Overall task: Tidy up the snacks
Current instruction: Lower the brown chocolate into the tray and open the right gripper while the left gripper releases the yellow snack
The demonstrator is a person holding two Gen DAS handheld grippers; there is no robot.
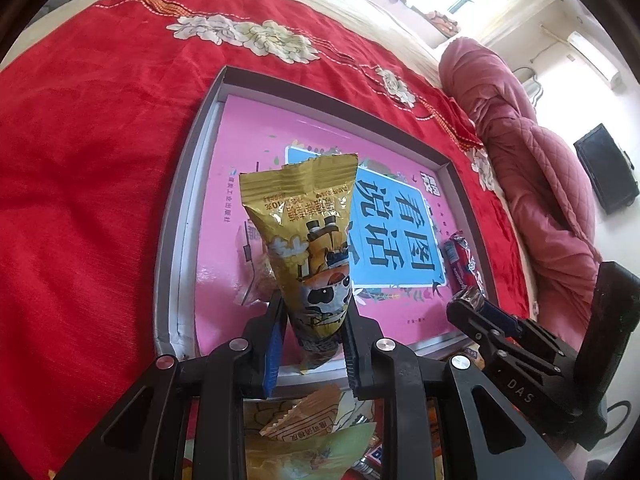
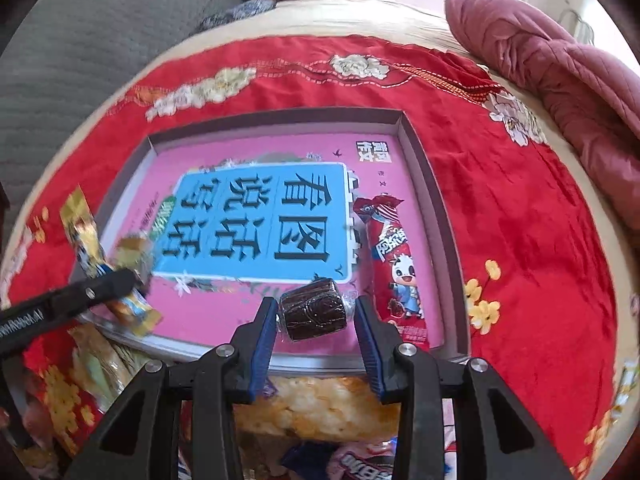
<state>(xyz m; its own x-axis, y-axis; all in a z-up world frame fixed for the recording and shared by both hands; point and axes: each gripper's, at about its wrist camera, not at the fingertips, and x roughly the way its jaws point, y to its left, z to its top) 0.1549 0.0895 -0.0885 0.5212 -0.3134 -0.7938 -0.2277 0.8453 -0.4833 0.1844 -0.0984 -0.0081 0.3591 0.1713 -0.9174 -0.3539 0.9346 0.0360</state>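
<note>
Taking the shallow grey-rimmed cardboard tray [image 2: 408, 128] with the pink picture book lying in it as the landmark, the left gripper [image 1: 310, 344] is clamped on the lower end of a golden foil snack packet [image 1: 308, 240] and holds it over the tray's near-left part, beside a clear-wrapped yellowish snack [image 1: 256, 276]; the packet's long axis runs up and away from the jaws. Further right, the right gripper [image 2: 316, 340] grips a small dark brown cake in clear film [image 2: 313, 313], its roll axis crossing between the pads, just above the near edge. It is the nearer gripper to the long red sausage packet [image 2: 394, 264], which lies lengthwise along the right wall, so I judge the cake should go straight down just left of it.
</note>
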